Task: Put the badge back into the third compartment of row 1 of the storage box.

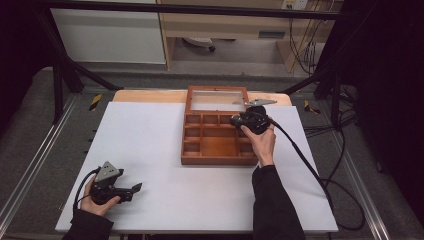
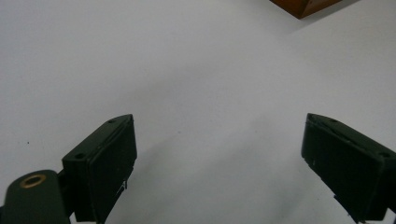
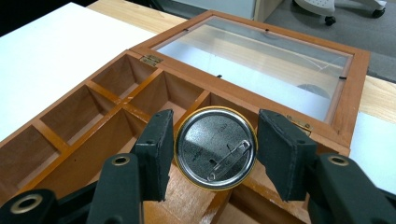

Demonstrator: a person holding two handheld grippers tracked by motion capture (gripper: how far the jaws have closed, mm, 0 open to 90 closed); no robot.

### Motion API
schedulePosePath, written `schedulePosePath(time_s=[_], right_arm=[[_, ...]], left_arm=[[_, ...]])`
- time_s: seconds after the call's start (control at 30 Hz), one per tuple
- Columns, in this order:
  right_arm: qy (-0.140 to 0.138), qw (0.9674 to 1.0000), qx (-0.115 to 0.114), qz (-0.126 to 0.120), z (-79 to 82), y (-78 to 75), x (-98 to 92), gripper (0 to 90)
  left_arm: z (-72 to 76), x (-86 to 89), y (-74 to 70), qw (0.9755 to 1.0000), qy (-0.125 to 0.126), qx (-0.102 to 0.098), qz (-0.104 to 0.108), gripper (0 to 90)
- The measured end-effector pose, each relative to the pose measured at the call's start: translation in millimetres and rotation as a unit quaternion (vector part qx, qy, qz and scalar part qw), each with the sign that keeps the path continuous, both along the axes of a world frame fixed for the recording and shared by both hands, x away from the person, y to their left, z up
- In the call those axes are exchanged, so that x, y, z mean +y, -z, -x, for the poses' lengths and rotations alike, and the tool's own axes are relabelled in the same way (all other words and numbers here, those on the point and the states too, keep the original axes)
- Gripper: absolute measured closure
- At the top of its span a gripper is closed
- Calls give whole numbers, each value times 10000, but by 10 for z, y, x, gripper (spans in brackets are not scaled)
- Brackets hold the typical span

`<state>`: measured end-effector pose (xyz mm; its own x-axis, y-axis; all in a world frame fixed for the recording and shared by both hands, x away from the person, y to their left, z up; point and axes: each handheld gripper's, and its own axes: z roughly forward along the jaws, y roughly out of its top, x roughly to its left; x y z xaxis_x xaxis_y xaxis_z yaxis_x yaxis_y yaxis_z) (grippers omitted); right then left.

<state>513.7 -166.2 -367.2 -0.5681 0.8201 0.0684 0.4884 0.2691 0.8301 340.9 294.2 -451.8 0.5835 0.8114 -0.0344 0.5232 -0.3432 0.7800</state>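
While you're clamping the pin badge point(image 3: 215, 148) edge-on in the right gripper point(image 3: 211, 151), both pads are pressing on its rim, with the metal back and its pin facing the camera. It's looking light, thin and stiff, with a smooth, likely slippery rim, so you're better off keeping the squeeze across the widest part and off the pin clasp. You're holding it over the wooden box point(image 1: 218, 145), at that box's far right compartments near the hinge of the open glass lid point(image 3: 261, 52). Dividers are standing close on every side, so you're getting little room to tilt; straight down is looking safest. The box itself is sitting toward the far edge of the white board point(image 1: 150, 150). Your left gripper point(image 2: 219, 163) is resting near the board's near left corner, jaws apart, gripping nothing, with open room around it.
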Motion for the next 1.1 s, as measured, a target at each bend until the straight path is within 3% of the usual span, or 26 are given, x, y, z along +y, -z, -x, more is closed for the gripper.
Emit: schedulePosePath(time_s=[1.1], right_arm=[[63,9999,80,137,-356,159,180,476]], left_arm=[[-2,10,-1,10000,-29,2,16,98]])
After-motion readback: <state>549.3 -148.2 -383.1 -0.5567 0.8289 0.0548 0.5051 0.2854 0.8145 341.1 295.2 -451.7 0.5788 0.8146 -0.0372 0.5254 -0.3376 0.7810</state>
